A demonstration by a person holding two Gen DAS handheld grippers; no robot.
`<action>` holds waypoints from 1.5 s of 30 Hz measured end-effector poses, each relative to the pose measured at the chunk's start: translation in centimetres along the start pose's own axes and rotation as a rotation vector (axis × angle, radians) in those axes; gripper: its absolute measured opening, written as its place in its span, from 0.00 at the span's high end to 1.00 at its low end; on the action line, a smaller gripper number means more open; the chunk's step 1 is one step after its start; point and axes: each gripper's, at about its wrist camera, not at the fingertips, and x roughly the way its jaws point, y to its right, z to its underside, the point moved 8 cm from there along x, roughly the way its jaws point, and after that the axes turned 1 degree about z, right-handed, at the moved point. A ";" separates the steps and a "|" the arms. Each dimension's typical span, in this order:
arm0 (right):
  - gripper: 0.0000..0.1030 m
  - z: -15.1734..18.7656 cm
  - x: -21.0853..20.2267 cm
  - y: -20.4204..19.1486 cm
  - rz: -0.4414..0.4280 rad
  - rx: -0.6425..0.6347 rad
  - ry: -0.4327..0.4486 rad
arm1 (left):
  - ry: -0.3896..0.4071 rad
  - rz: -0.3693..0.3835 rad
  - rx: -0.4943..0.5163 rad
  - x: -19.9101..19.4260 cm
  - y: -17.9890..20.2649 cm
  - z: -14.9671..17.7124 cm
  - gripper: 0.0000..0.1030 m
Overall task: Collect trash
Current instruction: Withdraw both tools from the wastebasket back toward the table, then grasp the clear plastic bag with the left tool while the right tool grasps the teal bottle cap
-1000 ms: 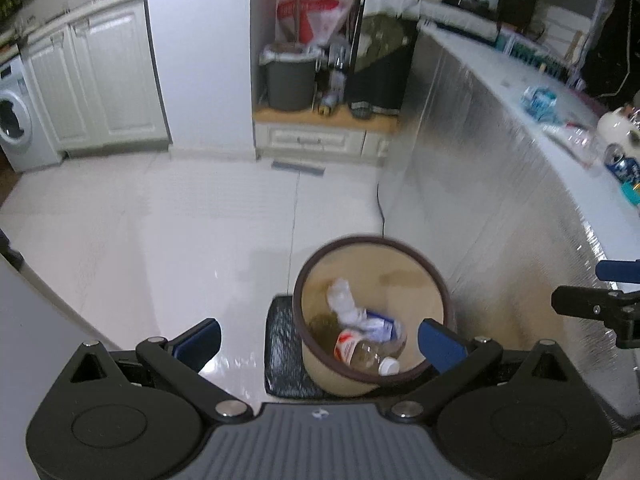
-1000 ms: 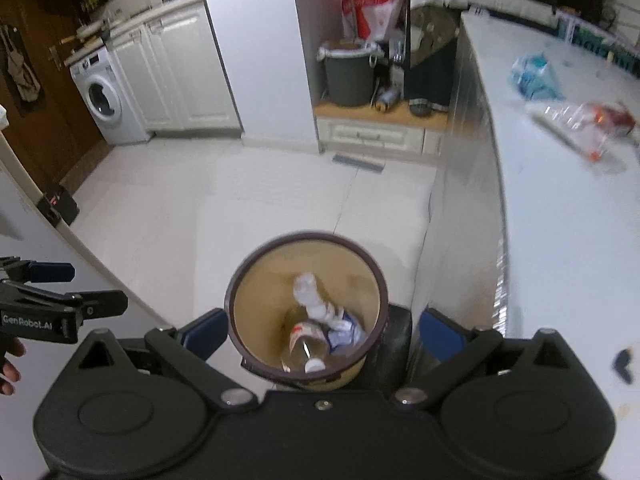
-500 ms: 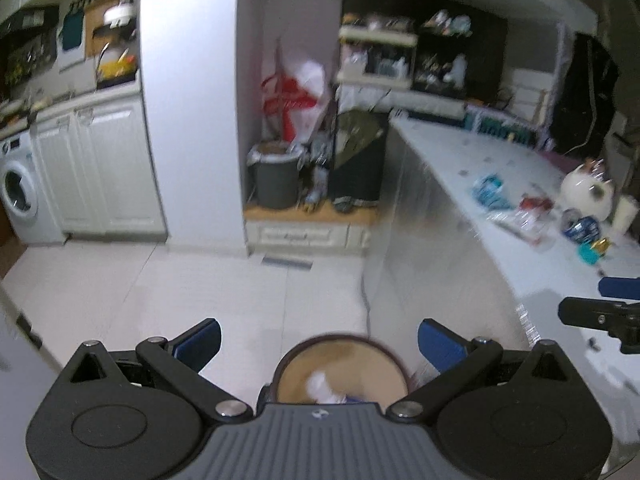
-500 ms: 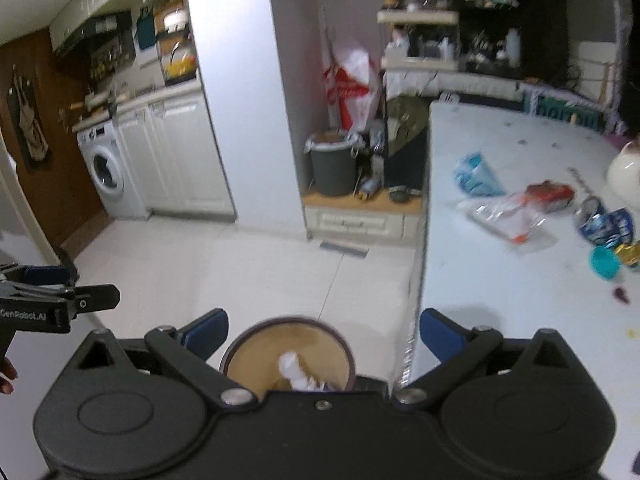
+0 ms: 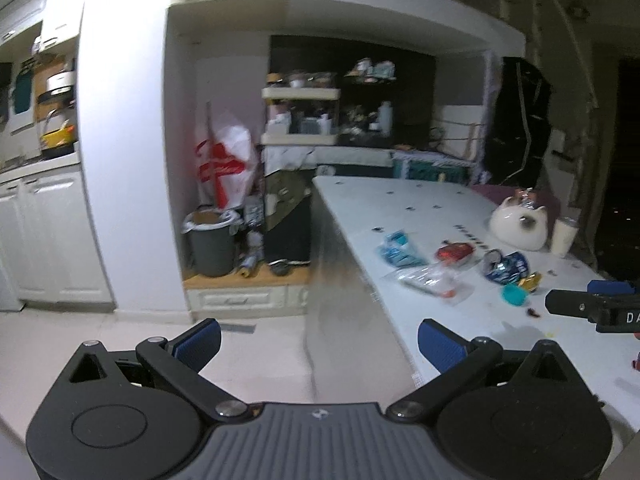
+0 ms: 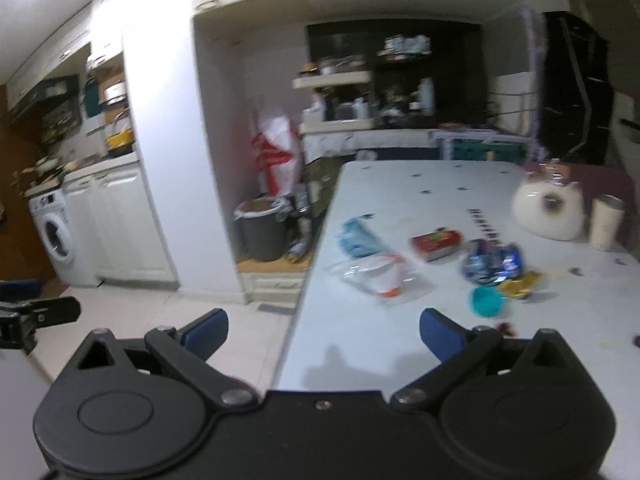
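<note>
Trash lies on the white counter [image 6: 400,344]: a blue wrapper [image 6: 358,240], a clear plastic bag [image 6: 378,274], a red packet [image 6: 436,242], a crushed blue can [image 6: 492,262], a gold wrapper [image 6: 520,286] and a teal cap [image 6: 486,302]. The left wrist view has the same items, with the blue wrapper [image 5: 400,250], clear bag [image 5: 430,280], red packet [image 5: 454,252] and can [image 5: 504,266]. My right gripper [image 6: 322,330] is open and empty, over the counter's near edge. My left gripper [image 5: 318,340] is open and empty, left of the counter. The brown bin is out of view.
A white cat-shaped pot [image 6: 550,210] and a cream tumbler [image 6: 606,222] stand at the counter's far right. A grey bin [image 5: 212,242] sits in an alcove beside a red-and-white bag [image 5: 226,164]. White cabinets and a washing machine [image 6: 56,234] line the left wall. Tiled floor [image 5: 120,336] lies ahead.
Both grippers tilted up from looking down into the brown bin on the floor; the bin has dropped out of view and the counter's trash has come closer. Both stayed open.
</note>
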 end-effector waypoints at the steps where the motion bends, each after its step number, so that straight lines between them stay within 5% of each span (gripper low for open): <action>1: 0.00 0.0 0.0 1.1 0.016 0.005 0.004 | 0.003 0.013 -0.002 0.4 0.6 -0.1 0.00; 17: 0.00 1.7 5.0 14.7 0.207 0.074 -0.006 | -0.068 0.160 0.065 12.8 11.4 -0.4 0.00; 23: 0.01 1.7 8.7 17.8 0.229 0.091 -0.018 | -0.036 0.218 0.109 16.9 14.0 -0.5 0.00; 27: 0.14 1.8 11.8 18.3 0.186 0.092 -0.042 | 0.013 0.245 0.139 19.1 15.0 -0.9 0.11; 32: 0.20 2.5 16.0 18.2 0.165 0.098 -0.094 | 0.005 0.233 0.199 22.1 15.6 -1.0 0.30; 37: 0.20 2.8 18.6 18.3 0.199 0.128 -0.101 | -0.001 0.189 0.330 24.9 16.4 -1.0 0.39; 45: 0.21 3.8 20.8 18.3 0.199 0.152 -0.127 | 0.022 0.048 0.739 27.7 18.9 -0.1 0.48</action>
